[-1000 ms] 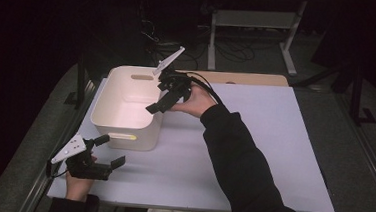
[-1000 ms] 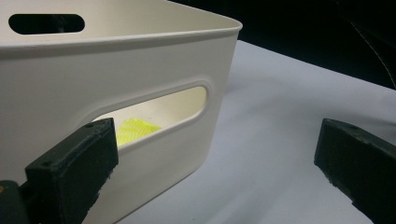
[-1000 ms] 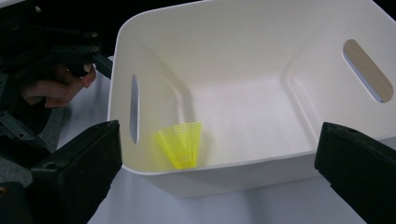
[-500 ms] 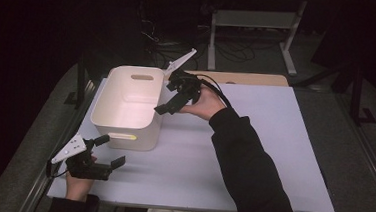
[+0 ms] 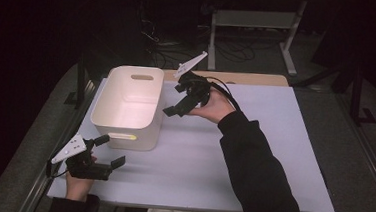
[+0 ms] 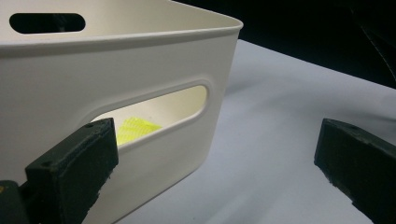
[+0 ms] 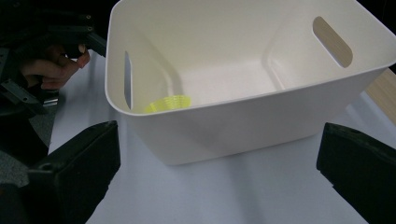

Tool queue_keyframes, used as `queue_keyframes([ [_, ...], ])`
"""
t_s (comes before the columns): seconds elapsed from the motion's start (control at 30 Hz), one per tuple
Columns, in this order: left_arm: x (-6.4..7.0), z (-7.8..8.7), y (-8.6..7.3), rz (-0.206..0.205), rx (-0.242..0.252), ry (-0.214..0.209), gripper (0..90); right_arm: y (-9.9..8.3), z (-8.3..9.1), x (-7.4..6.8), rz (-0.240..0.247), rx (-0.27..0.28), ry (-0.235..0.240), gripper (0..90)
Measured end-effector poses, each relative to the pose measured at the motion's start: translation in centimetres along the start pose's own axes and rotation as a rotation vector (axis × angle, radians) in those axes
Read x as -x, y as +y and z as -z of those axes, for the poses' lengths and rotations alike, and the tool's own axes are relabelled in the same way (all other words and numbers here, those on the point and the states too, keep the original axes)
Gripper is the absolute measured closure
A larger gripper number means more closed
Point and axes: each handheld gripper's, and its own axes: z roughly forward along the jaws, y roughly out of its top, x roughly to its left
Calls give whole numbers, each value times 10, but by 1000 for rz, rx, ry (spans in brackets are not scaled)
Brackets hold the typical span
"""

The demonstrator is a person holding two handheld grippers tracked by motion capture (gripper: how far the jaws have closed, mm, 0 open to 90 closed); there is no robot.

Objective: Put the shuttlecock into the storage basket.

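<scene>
Down at the near left corner of the white mat [image 5: 282,157], the left gripper [image 5: 106,150] rests with its jaws spread wide and empty, pointed at the handle slot of the white bin [image 5: 124,126] just beside it. Through that slot shows a yellow mesh piece [image 6: 135,128] lying on the bin's floor against the near wall. To the right, the right gripper [image 5: 176,105] hangs beside the bin's rim, jaws also wide, holding nothing. I'd judge the drop is done; next comes fetching another item.
</scene>
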Motion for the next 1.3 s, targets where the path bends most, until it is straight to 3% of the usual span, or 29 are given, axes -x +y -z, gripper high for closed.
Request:
queue_keyframes([
  [1.3, 0, 0, 0, -1, -3, 4, 0, -59, 41, 8, -79, 49, -52, 0],
])
